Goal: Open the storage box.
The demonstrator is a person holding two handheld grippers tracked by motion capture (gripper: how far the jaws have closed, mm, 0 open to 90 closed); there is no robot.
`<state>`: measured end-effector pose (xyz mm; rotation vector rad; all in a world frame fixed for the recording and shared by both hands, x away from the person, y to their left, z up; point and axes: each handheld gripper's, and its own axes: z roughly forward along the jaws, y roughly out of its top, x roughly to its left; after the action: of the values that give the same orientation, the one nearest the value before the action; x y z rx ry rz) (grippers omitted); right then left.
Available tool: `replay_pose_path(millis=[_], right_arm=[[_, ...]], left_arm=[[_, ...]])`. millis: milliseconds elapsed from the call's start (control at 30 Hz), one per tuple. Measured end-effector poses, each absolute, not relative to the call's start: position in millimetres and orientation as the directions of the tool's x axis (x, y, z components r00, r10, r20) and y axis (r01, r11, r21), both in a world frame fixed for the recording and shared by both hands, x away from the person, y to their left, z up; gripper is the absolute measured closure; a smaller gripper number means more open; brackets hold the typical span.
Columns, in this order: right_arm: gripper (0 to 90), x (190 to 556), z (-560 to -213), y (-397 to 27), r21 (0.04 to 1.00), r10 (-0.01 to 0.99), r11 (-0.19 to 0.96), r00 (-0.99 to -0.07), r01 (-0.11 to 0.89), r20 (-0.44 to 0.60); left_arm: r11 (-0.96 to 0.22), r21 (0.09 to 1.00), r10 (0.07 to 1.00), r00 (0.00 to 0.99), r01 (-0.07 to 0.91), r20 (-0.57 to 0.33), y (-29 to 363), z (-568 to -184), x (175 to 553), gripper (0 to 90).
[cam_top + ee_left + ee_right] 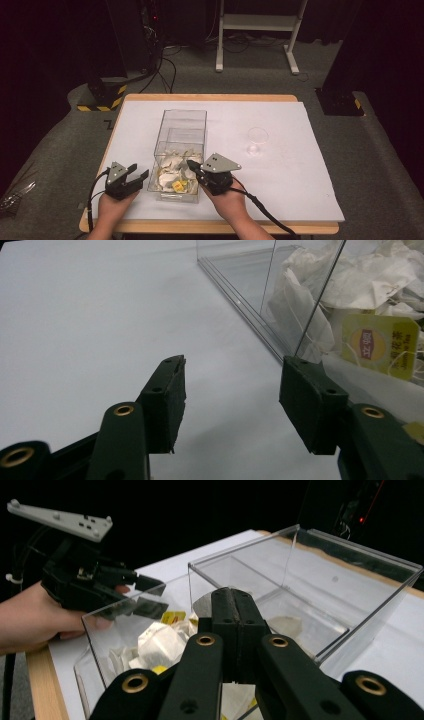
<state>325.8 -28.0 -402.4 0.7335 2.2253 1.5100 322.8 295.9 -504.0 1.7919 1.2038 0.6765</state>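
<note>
clear box (181,131) of tea bags (172,175) sitting mid-table | right gripper (195,169) hovering clenched and empty over its near end | left gripper (140,172) waiting released just beside its left wall

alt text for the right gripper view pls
The right gripper, its two black jaws shut together, hangs over a clear plastic box with a heap of tea bags at its near end. At the left, the other hand holds the left gripper against the outside of the box wall.
</note>
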Motion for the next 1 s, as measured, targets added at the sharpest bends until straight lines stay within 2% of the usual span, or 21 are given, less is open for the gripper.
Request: replay_pose_path(millis=[567, 1000], right_arm=[[90.0, 320.3, -381.5, -39.9, 0.974, 0.612, 0.185, -0.791, 0.129, -0.011], [90.0, 321.5, -367.8, -46.1, 0.99, 0.617, 0.1, -0.787, 0.099, 0.016]], left_arm=[[-0.168, 0.873, 0.922, 0.386, 0.459, -0.025, 295.9, -504.0, 321.9, 43.7], [-0.171, 0.873, 0.922, 0.388, 0.456, -0.022, 296.0, -503.9, 321.8, 43.7]])
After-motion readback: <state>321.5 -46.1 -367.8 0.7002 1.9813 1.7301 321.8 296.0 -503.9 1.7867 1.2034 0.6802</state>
